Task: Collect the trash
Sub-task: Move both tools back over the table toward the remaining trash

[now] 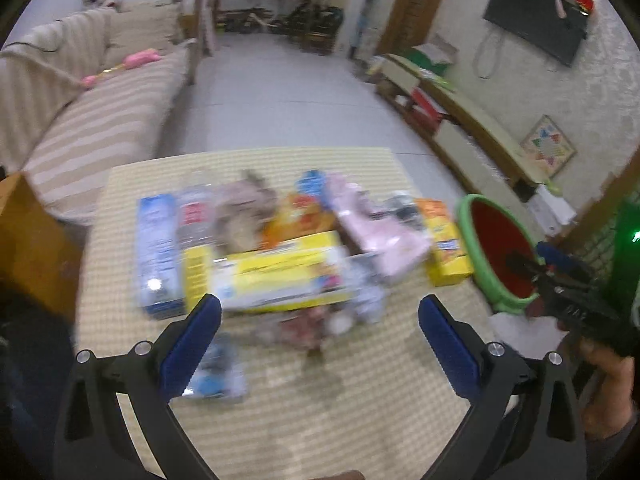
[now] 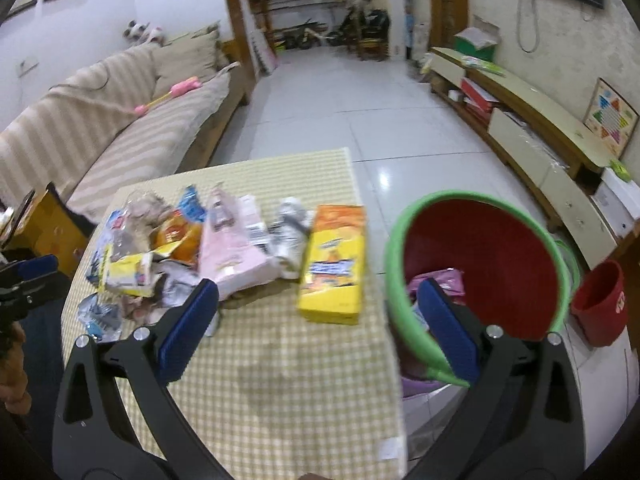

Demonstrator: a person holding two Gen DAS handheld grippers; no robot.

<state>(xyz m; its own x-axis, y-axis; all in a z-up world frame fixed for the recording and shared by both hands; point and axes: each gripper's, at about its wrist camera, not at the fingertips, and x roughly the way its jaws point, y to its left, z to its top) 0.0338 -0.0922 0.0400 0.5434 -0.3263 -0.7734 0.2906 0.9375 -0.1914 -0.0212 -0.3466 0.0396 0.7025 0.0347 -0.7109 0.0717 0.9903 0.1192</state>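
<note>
**Ana:** Over the checked table, from the left wrist view, the left gripper hangs with its blue fingers spread wide and nothing between them. Just ahead lies the trash pile: a long yellow box, a blue-and-white packet, a clear plastic bottle, a pink bag and an orange-yellow carton. It's all blurred, so I can't name the smaller scraps.

**Ben:** And the bin?

**Ana:** A red bucket with a green rim sits off the table's right edge. The right gripper shows beside it; from this angle I can't tell how its jaws stand.

**Ben:** The right wrist view settles that?

**Ana:** Yes. The right gripper is released too, fingers apart and empty, near the table's right edge, the right-hand finger overlapping the bucket. Inside, a pink wrapper lies at the bottom. A smaller red pail stands on the floor beyond.

**Ben:** So how far along?

**Ana:** Barely begun, I'd say. At least one piece is in the bucket; the carton, pink bag, crumpled white wrapper, yellow box and the small scraps are still on the table. Nearly the whole heap is left.
</note>
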